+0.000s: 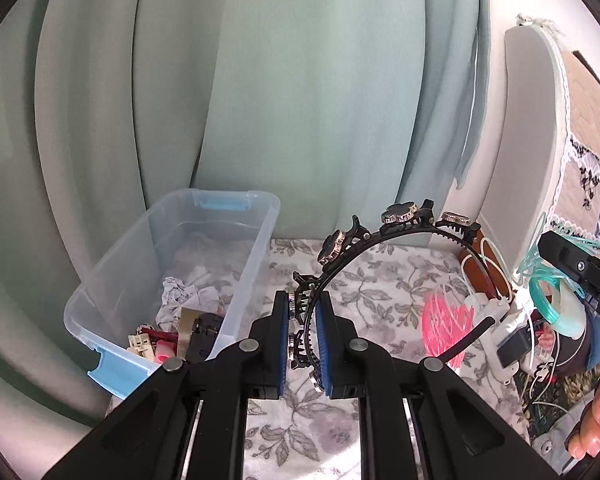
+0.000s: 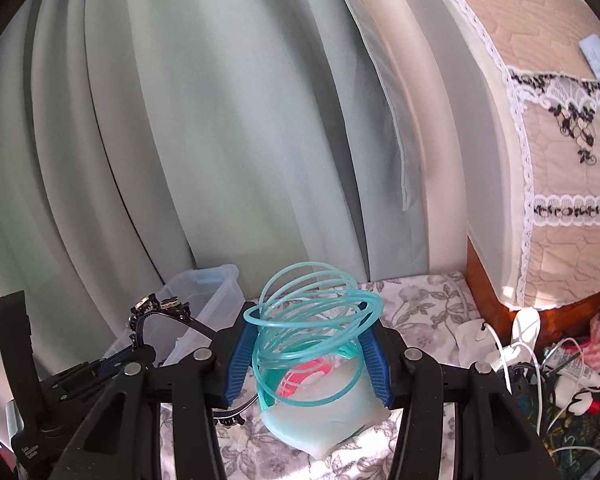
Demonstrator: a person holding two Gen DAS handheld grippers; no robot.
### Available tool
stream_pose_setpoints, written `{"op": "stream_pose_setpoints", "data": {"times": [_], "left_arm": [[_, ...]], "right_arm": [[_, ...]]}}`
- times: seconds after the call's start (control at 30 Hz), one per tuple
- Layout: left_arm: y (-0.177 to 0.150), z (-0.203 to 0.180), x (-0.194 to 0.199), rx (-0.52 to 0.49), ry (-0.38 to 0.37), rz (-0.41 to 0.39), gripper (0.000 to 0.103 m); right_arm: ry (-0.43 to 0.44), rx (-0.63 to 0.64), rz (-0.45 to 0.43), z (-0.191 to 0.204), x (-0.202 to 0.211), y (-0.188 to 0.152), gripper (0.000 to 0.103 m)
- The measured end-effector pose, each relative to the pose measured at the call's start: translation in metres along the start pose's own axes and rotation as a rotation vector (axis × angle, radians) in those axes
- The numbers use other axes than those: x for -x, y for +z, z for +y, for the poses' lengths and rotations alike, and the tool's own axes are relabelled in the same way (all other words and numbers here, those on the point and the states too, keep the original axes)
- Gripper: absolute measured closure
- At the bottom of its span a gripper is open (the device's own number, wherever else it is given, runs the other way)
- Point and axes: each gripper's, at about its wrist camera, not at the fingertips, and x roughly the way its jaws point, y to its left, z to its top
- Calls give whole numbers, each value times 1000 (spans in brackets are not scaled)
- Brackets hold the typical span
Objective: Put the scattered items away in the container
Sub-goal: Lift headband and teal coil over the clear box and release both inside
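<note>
Left gripper (image 1: 304,332) clamped on black headband (image 1: 380,236); right gripper (image 2: 306,364) gripping teal coil (image 2: 312,320); plastic bin (image 1: 244,276) beyond.

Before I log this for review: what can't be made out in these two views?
- Left wrist: bin contents; the left gripper and near wall hide part.
- Left wrist: headband lower end, behind the pads.
- Right wrist: teal coil base, blurred; cable clutter too small.

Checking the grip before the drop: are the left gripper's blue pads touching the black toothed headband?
Touching. In the left wrist view the left gripper has both blue pads pressed against the black toothed headband, held off the floral cloth.
</note>
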Motion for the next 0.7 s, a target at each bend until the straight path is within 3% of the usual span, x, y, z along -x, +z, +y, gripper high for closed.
{"op": "stream_pose_setpoints", "data": {"times": [0.4, 0.7], "left_arm": [[30, 44, 42, 92, 7, -122, 90], [36, 90, 53, 174, 42, -157, 90]], "right_arm": [[78, 96, -82, 60, 16, 27, 50], [132, 164, -89, 106, 4, 40, 50]]}}
